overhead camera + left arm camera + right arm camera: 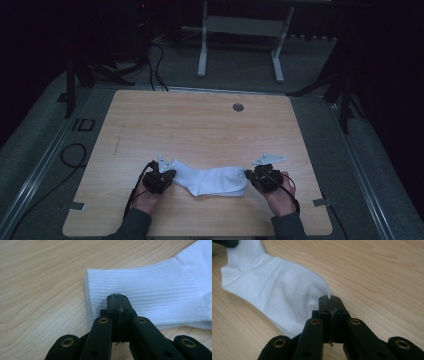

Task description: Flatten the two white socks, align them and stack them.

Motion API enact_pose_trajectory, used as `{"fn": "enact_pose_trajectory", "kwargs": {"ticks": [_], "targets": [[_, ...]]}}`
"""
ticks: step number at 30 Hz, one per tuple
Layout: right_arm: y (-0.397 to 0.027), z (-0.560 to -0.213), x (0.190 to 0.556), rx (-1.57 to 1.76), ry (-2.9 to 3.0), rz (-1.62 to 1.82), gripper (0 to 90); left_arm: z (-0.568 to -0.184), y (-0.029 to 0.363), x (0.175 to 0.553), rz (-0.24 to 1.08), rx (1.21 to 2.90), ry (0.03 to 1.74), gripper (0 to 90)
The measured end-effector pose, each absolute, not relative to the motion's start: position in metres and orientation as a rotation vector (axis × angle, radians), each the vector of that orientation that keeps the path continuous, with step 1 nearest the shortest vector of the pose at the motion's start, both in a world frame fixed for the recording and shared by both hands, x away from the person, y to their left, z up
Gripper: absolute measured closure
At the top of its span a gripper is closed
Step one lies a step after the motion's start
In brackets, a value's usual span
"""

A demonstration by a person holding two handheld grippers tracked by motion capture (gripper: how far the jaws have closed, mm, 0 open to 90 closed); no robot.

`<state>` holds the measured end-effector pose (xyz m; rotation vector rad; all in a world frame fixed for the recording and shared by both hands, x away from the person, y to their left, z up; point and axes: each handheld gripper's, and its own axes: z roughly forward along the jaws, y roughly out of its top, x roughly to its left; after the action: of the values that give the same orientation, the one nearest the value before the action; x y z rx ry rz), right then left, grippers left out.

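one white sock [212, 180], two hand-held grippers clamped on its ends, one table [200, 120]

Legible markings: one item. Two large dark characters, reading "ID", stand on the grey floor [50, 150] just beside the left edge of the worktop [200, 125], seen in the high view; the marking [83, 124] lies flat, near the worktop's far left corner. No other lettering, brand, number or sign can be read: the worktop surface carries none, the white sock [160, 297] shows only plain ribbed knit in both gripper views, and the black tool parts bear no readable stamp or label.
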<state>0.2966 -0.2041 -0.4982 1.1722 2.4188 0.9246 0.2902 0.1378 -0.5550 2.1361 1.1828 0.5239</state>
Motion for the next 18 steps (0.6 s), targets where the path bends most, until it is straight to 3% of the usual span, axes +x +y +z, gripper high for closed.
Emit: {"fn": "enact_pose_trajectory", "kwargs": {"ticks": [18], "targets": [[-0.197,-0.540,0.306,1.235,2.547,0.831,86.9,-0.554,0.137,0.287,0.517,2.148,1.187,89.6]]}}
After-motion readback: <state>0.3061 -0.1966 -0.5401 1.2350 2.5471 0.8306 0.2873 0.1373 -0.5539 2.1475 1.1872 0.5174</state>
